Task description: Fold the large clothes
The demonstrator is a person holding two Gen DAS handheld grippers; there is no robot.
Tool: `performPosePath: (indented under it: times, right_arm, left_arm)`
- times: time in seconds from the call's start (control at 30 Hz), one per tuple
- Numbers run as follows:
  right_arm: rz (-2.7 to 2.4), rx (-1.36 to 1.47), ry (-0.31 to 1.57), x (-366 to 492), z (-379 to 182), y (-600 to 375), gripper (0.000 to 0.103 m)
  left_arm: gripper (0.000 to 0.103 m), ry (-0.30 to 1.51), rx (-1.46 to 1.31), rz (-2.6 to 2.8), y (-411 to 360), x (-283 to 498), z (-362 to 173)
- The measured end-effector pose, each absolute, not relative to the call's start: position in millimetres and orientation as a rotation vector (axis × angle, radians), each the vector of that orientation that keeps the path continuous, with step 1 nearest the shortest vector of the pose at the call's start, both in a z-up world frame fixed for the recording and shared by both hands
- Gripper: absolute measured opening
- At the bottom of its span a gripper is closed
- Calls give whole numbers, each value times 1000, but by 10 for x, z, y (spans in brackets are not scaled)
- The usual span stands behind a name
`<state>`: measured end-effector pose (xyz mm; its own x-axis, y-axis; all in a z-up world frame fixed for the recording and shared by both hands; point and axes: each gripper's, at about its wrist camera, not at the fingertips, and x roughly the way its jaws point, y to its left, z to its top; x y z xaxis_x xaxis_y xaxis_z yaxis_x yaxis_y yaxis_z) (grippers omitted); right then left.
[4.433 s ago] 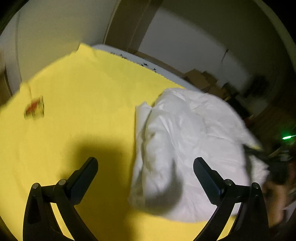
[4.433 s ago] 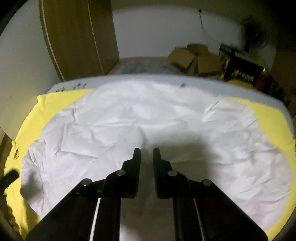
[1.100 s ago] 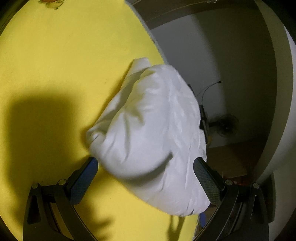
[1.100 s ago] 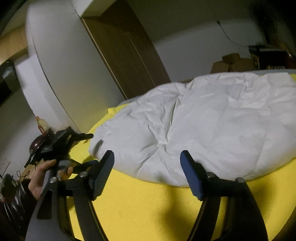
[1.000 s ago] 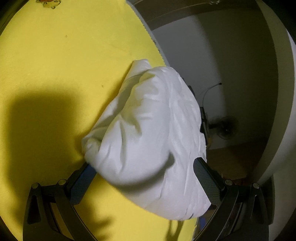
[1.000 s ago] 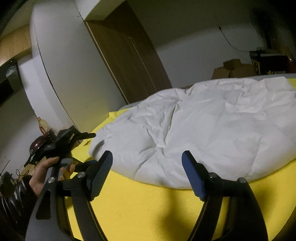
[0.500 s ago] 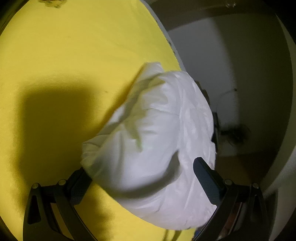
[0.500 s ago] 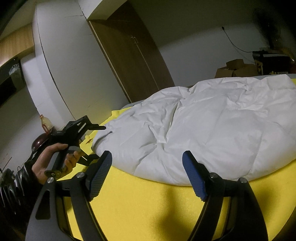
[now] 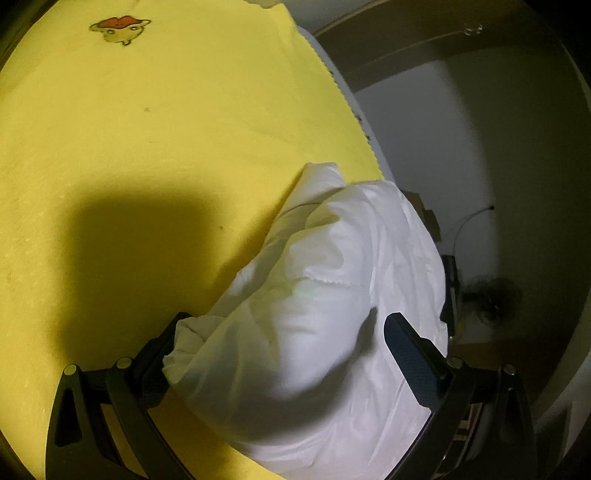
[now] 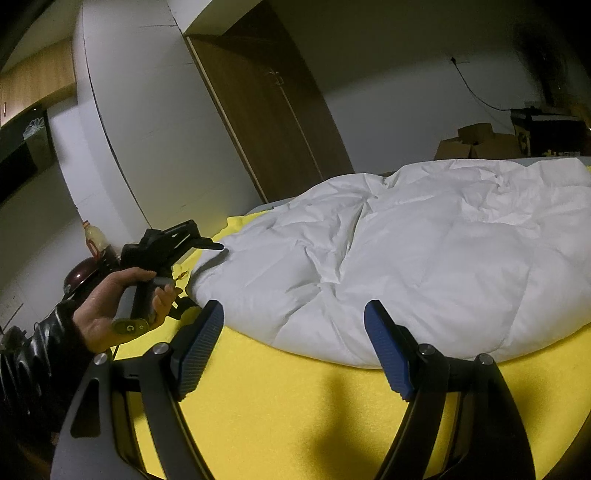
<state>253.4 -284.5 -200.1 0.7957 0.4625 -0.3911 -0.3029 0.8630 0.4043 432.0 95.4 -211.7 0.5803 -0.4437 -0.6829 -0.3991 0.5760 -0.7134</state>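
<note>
A puffy white quilted garment (image 10: 406, 266) lies spread on a yellow sheet (image 10: 295, 398) over the bed. My right gripper (image 10: 291, 347) hovers open just short of the garment's near edge, with nothing between its blue pads. A hand holds my left gripper (image 10: 203, 275) at the garment's left corner. In the left wrist view the left gripper (image 9: 286, 321) stands wide open with that corner of the garment (image 9: 314, 314) bulging between its jaws. The cloth hides part of its left finger (image 9: 155, 365).
A cartoon print (image 9: 120, 27) marks the yellow sheet far from the garment. The bed's edge (image 9: 354, 110) drops off toward the wall. A brown wardrobe (image 10: 266, 110), cardboard boxes (image 10: 476, 142) and a bottle (image 10: 94, 236) stand around the bed.
My left gripper has pushed forward and tilted, so the garment's corner now sits deeper between its jaws. My right gripper was shut over the garment several seconds ago; over the last second it stays open and still.
</note>
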Motion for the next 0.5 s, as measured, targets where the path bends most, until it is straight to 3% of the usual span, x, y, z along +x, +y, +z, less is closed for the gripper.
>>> performPosePath:
  times: [0.03, 0.2, 0.3, 0.4, 0.5]
  right_arm:
    - [418, 333, 502, 2536, -2004, -2843, 79]
    - [413, 332, 512, 2550, -2017, -2837, 79]
    - [410, 332, 515, 2554, -2024, -2845, 79]
    - [407, 332, 515, 2556, -2028, -2852, 79]
    - [396, 333, 509, 2555, -2032, -2868, 79]
  left_arm:
    - [96, 996, -995, -46, 952, 4319, -2117]
    - [55, 990, -1028, -101, 1022, 4359, -2198]
    - [36, 967, -986, -141, 993, 4374, -2149]
    - [27, 936, -895, -155, 915, 4340, -1989]
    - [26, 887, -746, -163, 779, 4297, -1748]
